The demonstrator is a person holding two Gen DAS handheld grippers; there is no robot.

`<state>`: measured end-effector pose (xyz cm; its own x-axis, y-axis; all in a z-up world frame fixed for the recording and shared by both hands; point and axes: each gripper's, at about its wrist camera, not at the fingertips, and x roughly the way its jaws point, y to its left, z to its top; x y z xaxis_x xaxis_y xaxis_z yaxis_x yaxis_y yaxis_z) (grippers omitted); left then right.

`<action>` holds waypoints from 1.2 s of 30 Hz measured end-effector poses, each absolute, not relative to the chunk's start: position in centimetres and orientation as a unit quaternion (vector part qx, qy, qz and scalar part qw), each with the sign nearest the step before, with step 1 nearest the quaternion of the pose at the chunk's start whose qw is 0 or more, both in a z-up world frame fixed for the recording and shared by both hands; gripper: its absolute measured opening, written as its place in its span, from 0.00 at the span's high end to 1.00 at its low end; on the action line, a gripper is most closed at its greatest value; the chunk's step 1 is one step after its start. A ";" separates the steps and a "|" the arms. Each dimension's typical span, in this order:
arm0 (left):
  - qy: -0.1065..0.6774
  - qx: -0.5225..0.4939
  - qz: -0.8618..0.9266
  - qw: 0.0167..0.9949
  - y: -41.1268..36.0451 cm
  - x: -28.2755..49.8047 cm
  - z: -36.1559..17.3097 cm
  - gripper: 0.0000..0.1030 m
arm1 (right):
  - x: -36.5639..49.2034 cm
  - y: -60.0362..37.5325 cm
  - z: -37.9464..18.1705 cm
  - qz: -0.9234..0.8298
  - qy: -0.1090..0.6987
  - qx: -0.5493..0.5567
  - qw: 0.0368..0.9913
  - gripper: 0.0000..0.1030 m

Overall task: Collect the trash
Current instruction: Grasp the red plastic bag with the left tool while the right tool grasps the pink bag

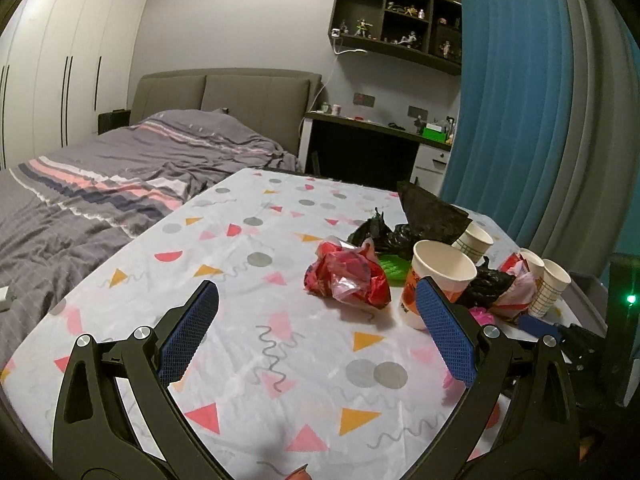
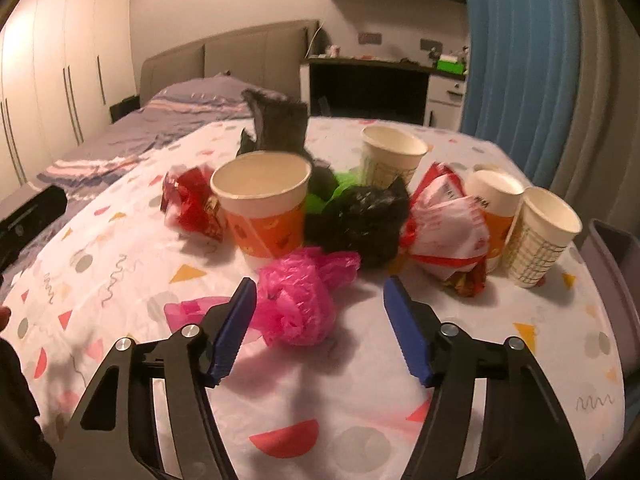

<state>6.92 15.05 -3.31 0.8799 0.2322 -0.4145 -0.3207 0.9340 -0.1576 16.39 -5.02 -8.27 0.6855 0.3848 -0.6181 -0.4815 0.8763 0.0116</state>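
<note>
Pink bag (image 2: pixel 298 300) lies between right tongs (image 2: pixel 320 300), left pad touching.

So you're looking at a table (image 2: pixel 120 264) that's wearing a white cloth with triangles, dots and squiggles. Sitting on it: an orange-banded paper cup (image 2: pixel 262 204) standing upright, a crumpled red wrapper (image 2: pixel 192 204) just left of it, a pink plastic bag (image 2: pixel 298 300) bunched up in front, and a black bag (image 2: pixel 360 216) lying behind that. Further right a red-and-white wrapper (image 2: pixel 444 224) is leaning near a grid-print cup (image 2: pixel 538 236). Another cup (image 2: pixel 390 156) is standing further back, with a green scrap (image 2: pixel 324 192) peeking out beside the black bag.
</note>
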 end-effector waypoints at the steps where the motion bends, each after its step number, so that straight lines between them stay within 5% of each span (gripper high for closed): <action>1: 0.199 -0.112 0.143 0.963 15.1 6.9 -3.3 0.06 | 16.6 -4.9 -8.4 0.240 0.324 -0.077 0.912 0.44; 11: 0.209 -0.109 0.136 0.962 14.7 7.8 -3.8 0.06 | 17.1 -4.4 -9.3 0.270 0.355 -0.084 0.891 0.81; 25: 0.244 -0.108 0.125 0.956 15.1 13.8 -3.6 0.07 | 14.5 -10.5 -6.0 0.249 0.297 -0.029 0.921 0.81; 36: 0.315 -0.141 0.105 0.933 16.2 18.3 -6.2 0.39 | 14.4 -14.3 -4.7 0.215 0.271 -0.004 0.938 0.81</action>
<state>18.30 16.23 -6.22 0.7791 0.1070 -0.6177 -0.2852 0.9380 -0.1972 14.36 -14.35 -4.68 0.7611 0.4016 -0.5093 -0.4056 0.9075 0.1095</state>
